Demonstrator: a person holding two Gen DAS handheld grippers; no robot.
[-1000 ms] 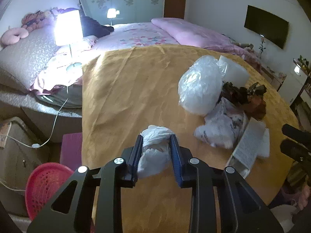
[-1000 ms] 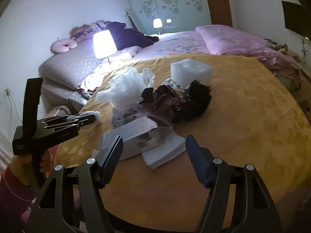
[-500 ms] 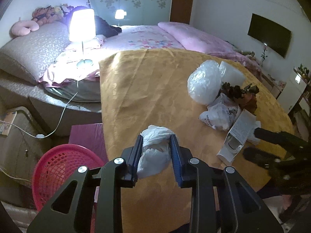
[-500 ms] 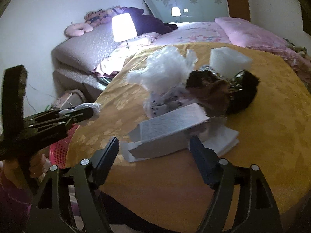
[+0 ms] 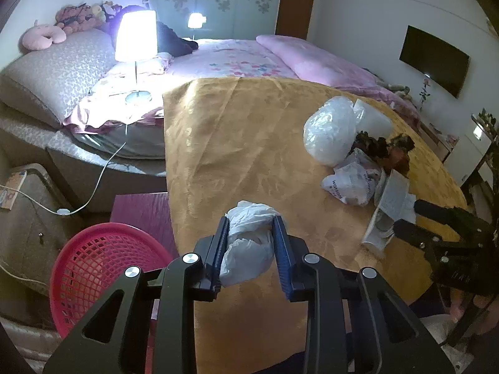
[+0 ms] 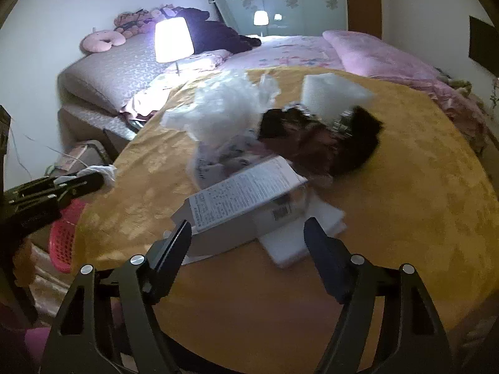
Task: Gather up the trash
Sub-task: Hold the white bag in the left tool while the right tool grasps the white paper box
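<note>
My left gripper (image 5: pixel 251 222) is shut on a crumpled white plastic bag (image 5: pixel 248 243), held above the near left edge of the yellow-covered table (image 5: pixel 237 143). A red mesh basket (image 5: pixel 93 268) stands on the floor below and to its left. My right gripper (image 6: pixel 248 229) is open, its fingers on either side of the near end of a white printed carton (image 6: pixel 240 199) lying on the table. Behind the carton lie a printed white bag (image 5: pixel 351 184), a puffy clear bag (image 5: pixel 329 134), dark crumpled wrapping (image 6: pixel 324 143) and a white foam block (image 6: pixel 333 96).
A flat white foam piece (image 6: pixel 299 237) lies under the carton. A bed with pink bedding (image 5: pixel 249 59) and a lit lamp (image 5: pixel 135 40) stand beyond the table. A purple stool (image 5: pixel 140 215) sits beside the basket. A cable (image 5: pixel 93 187) trails on the left.
My left gripper has drawn back towards the table's left edge with the bag, bringing the red basket into view. My right gripper has moved in until its open fingers flank the carton.
</note>
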